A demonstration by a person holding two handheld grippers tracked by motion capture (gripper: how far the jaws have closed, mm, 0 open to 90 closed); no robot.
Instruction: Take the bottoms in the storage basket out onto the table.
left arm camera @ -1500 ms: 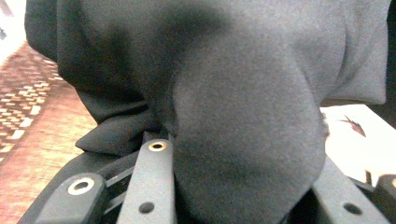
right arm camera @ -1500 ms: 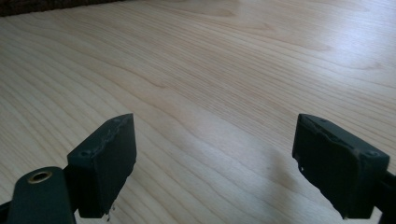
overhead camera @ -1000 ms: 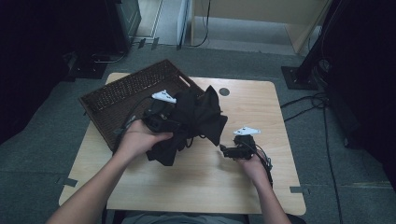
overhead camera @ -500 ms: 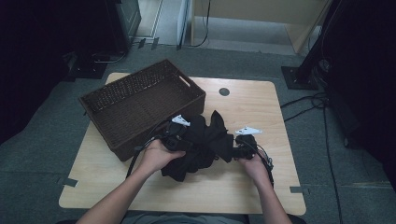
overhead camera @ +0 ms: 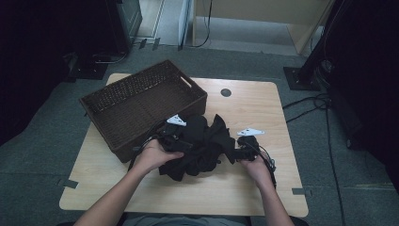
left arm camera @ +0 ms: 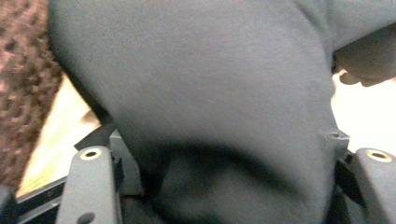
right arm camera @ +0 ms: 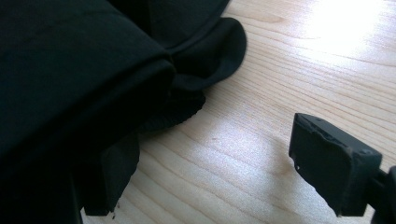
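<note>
A black garment (overhead camera: 207,146) lies bunched on the wooden table (overhead camera: 244,103), between my two hands. My left gripper (overhead camera: 176,136) rests at its left side. In the left gripper view the dark cloth (left arm camera: 210,93) bulges between the jaws; they have just been opening and stand wide apart without pinching it. My right gripper (overhead camera: 242,148) sits at the garment's right edge, open. In the right gripper view a fold of the cloth (right arm camera: 84,70) drapes over one fingertip (right arm camera: 109,182), and the other fingertip (right arm camera: 327,158) stands free above bare wood.
A dark wicker basket (overhead camera: 141,101) stands at the table's back left, its near corner close to my left hand. It also shows as a brown weave (left arm camera: 23,70) in the left gripper view. A small black round mark (overhead camera: 226,92) sits near the far edge.
My left hand has come down and rightward from the basket with the garment, which now lies lower and bunched on the table. The right hand has stayed put.
</note>
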